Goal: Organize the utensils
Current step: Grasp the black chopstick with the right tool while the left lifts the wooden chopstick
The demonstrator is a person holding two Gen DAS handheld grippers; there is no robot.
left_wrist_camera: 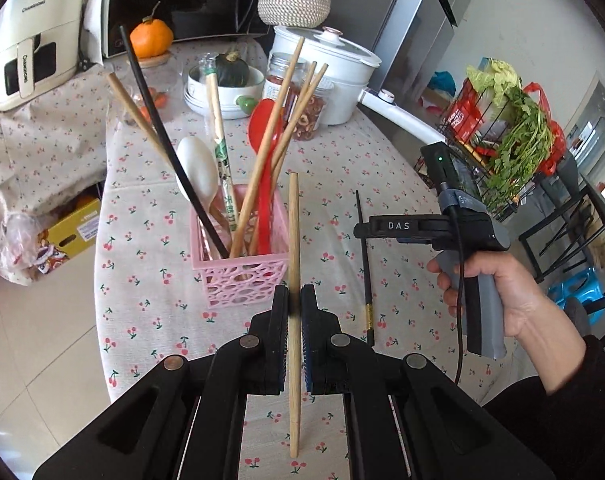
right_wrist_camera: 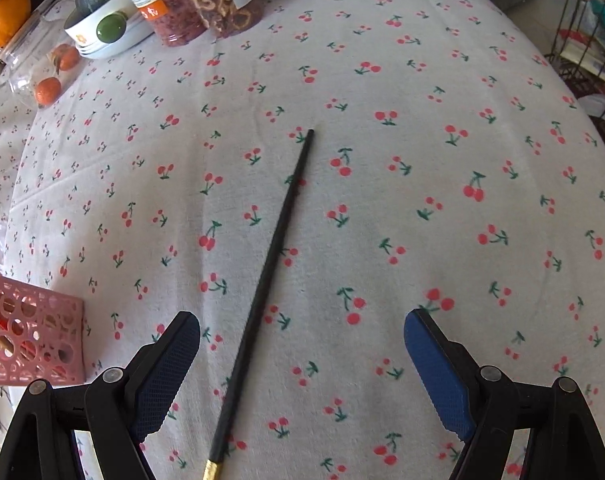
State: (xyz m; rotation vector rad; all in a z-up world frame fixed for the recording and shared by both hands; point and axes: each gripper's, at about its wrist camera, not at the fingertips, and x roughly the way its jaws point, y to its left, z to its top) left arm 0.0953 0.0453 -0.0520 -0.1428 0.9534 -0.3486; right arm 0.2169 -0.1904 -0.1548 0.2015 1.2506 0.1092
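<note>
Chopsticks are being sorted: one clamped upright, one lying loose on the cloth.

Left gripper is pinching a plain light wooden chopstick between its two black pads, holding it near vertical just in front of the pink perforated plastic basket, which is standing on the cherry-print tablecloth and holding wooden chopsticks, a black chopstick, a white spoon and a red spoon. Right gripper is hanging wide open over the slim black chopstick with a gold end, its blue-padded fingers spread either side without touching it; that chopstick is lying flat on the cloth, right of the basket.
</note>
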